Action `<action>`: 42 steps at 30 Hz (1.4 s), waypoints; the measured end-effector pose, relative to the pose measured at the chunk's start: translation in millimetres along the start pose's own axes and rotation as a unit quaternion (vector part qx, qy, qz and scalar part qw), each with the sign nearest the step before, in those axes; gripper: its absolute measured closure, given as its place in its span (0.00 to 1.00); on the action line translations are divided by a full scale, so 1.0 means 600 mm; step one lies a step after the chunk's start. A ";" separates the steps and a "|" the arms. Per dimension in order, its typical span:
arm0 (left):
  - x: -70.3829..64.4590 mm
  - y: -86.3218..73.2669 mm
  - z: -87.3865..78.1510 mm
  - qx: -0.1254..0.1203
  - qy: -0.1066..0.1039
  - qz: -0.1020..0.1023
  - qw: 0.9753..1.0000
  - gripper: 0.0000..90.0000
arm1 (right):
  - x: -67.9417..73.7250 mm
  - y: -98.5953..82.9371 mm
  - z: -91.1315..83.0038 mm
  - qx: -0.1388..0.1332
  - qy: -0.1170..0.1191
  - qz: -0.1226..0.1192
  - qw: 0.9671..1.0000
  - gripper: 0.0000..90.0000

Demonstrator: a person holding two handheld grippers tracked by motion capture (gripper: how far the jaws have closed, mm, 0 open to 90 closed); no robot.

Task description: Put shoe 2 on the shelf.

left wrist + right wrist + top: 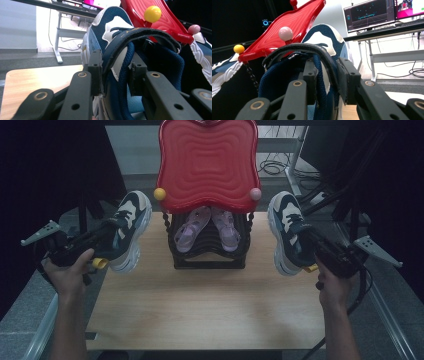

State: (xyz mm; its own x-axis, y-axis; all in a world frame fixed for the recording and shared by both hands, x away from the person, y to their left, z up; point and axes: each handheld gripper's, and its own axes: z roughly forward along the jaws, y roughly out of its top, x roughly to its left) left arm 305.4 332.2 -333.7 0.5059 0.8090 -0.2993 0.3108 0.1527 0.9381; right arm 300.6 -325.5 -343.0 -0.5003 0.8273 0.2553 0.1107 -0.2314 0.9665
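Note:
Two navy and white sneakers hang in the air on either side of a black shoe rack (209,257). My left gripper (107,237) is shut on the collar of the left sneaker (131,227), seen close up as the left sneaker (112,50) between the left gripper (113,75) jaws. My right gripper (312,247) is shut on the collar of the right sneaker (286,231); the right sneaker (322,60) fills the right gripper (327,75) jaws. A pair of lilac sandals (207,227) sits on the rack under a red wavy lid (207,162).
The rack stands at the far middle of the wooden table (210,305). The lid carries a yellow ball (159,194) and a pink ball (255,194) at its lower corners. Dark curtains flank the table; cables (272,167) and desk legs lie behind.

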 end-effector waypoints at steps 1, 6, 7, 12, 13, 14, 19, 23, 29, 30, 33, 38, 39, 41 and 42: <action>0.000 0.003 0.000 -0.001 0.000 0.000 1.000 0.77 | 0.001 0.002 0.002 0.001 0.000 -0.001 1.000 0.79; 0.001 0.016 0.002 -0.006 0.000 -0.001 1.000 0.77 | 0.003 0.014 0.012 0.000 0.007 0.001 1.000 0.79; 0.002 0.019 0.003 -0.006 0.001 0.000 1.000 0.77 | 0.003 0.016 0.014 -0.002 0.011 0.004 1.000 0.79; 0.000 0.028 0.007 -0.007 0.008 0.005 1.000 0.77 | 0.006 0.027 0.023 -0.007 0.008 0.002 1.000 0.79; -0.001 0.030 0.009 -0.008 0.009 0.005 1.000 0.77 | 0.005 0.029 0.025 -0.009 0.009 0.004 1.000 0.79; -0.002 0.033 0.010 -0.008 0.009 0.007 1.000 0.77 | 0.004 0.032 0.027 -0.009 0.009 0.007 1.000 0.79; -0.008 0.046 0.014 -0.013 0.010 0.012 1.000 0.77 | 0.002 0.043 0.033 -0.015 0.009 0.011 1.000 0.79; -0.013 0.057 0.017 -0.017 0.011 0.017 1.000 0.77 | 0.001 0.051 0.036 -0.018 0.008 0.015 1.000 0.79; -0.017 0.071 0.021 -0.024 0.007 0.013 1.000 0.77 | 0.004 0.065 0.039 -0.022 0.010 0.015 1.000 0.79; -0.017 0.073 0.022 -0.025 0.004 0.011 1.000 0.77 | 0.005 0.068 0.040 -0.024 0.012 0.015 1.000 0.79; -0.019 0.081 0.024 -0.029 -0.003 0.007 1.000 0.77 | 0.007 0.075 0.042 -0.025 0.013 0.015 0.999 0.79; -0.026 0.096 0.027 -0.032 -0.002 0.013 0.999 0.77 | 0.012 0.089 0.046 -0.028 0.016 0.012 0.999 0.78; -0.027 0.099 0.027 -0.033 -0.002 0.013 0.999 0.77 | 0.014 0.092 0.046 -0.028 0.017 0.012 0.999 0.78; -0.029 0.105 0.027 -0.035 -0.003 0.012 0.999 0.77 | 0.016 0.098 0.047 -0.033 0.020 0.012 0.999 0.78; -0.029 0.107 0.027 -0.036 -0.004 0.011 0.999 0.77 | 0.017 0.101 0.047 -0.032 0.020 0.012 0.999 0.78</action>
State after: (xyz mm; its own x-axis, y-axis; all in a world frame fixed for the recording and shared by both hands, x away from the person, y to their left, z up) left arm 329.5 318.5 -271.1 0.5182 0.8086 -0.2786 0.2398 0.1754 0.9549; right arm 326.2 -316.5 -281.3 -0.5328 0.8001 0.2755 0.0685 -0.2837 0.9565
